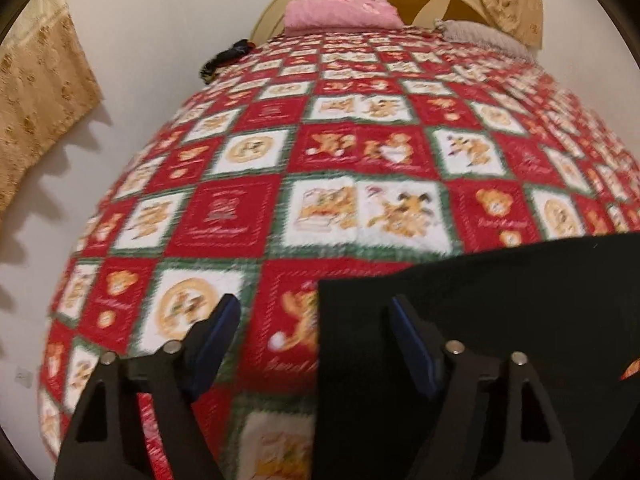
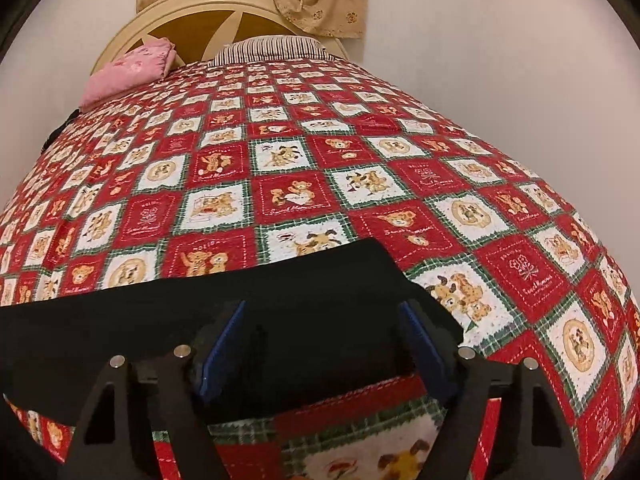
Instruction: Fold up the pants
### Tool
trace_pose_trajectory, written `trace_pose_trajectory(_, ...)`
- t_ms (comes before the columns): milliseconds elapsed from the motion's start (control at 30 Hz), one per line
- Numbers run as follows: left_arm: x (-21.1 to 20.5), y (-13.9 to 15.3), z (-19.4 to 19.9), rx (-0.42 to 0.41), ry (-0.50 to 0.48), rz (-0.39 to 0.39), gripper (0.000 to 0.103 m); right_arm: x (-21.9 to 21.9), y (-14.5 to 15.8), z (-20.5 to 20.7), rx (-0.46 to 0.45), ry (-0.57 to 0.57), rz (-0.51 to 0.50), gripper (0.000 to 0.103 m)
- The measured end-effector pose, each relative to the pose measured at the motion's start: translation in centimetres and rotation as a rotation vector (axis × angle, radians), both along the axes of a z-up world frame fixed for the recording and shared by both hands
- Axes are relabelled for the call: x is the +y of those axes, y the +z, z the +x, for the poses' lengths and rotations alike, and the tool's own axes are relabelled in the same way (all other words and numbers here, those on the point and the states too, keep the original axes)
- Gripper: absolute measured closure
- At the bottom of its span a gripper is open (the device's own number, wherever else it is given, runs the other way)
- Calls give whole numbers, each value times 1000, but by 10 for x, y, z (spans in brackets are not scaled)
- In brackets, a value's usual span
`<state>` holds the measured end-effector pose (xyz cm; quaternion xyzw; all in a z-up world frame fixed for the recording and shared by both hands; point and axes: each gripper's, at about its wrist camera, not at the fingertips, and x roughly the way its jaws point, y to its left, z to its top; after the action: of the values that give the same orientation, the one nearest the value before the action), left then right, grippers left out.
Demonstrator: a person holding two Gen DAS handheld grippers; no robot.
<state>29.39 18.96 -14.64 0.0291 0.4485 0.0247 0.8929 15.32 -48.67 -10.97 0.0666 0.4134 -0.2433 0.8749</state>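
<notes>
The black pants point(image 1: 500, 320) lie flat on a bed, spread over a red, white and green patchwork quilt point(image 1: 280, 184) printed with teddy bears. In the left wrist view they show as a broad dark slab with a clean straight edge and a square corner near the middle of the frame; in the right wrist view the same cloth point(image 2: 200, 300) runs as a long dark band across the lower part of the picture, ending in a rounded corner on the right.

The left tongs point(image 1: 316, 344) stand open over that square corner: one blue-padded finger is over bare quilt, the other over the black cloth, and nothing is pinched. The right tongs point(image 2: 324, 340) are likewise open, both fingers above the dark fabric close to its end, with quilt showing just below them. Neither pair presses on the pants.

As a judgement, the work is at an early or middle stage. The straight edges suggest the garment has been laid out neatly, perhaps with the legs already stacked (the black cloth hides its own layers, so this cannot be confirmed). What remains is to grip both ends and carry one over the other, then repeat to make a compact bundle.

Far up the bed sit a folded pink blanket point(image 2: 128, 68) and a striped pillow point(image 2: 272, 50) against the rounded headboard point(image 2: 192, 12), well apart from the pants.
</notes>
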Motion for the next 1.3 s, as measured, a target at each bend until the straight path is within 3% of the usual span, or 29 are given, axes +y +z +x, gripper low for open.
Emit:
trace_pose_trajectory(100,-5,-6,12,26,-28,-23,30,-3,0,3,7,12,-4,25)
trace_pose_trajectory(200,-11,-14,20,55,-61,-29,51,-10,1,7,20,30,-9,25)
trace_pose_trajectory(333,-13,-19,22,63,-95,-30,57,-31,7,9,12,19,13,25)
trace_pose_trajectory(467,-12,-18,24,67,-143,-68,73,-62,13,16,6,-18,35,25)
trace_pose_trajectory(567,-15,-18,26,78,-162,-67,78,-82,12,29,16,-33,67,25)
trace_pose_trajectory(800,-19,-17,31,103,-162,-35,77,-104,-6,53,97,-2,175,25)
trace_pose_trajectory(867,-19,-16,32,104,-147,-12,67,-104,-14,55,135,16,187,25)
trace_pose_trajectory(933,-20,-17,33,108,-148,0,65,-105,-23,56,158,27,204,27)
trace_pose_trajectory(1000,-22,-18,33,112,-161,13,65,-108,-33,56,174,30,236,40)
trace_pose_trajectory(1100,-27,-18,34,131,-190,23,78,-106,-37,58,174,52,229,54)
trace_pose_trajectory(1167,-31,-17,35,140,-205,30,85,-108,-37,59,156,57,260,79)
trace_pose_trajectory(1267,-36,-15,35,135,-217,73,87,-106,-33,59,141,59,261,98)
trace_pose_trajectory(1300,-37,-14,34,128,-219,81,87,-104,-29,57,127,62,249,98)
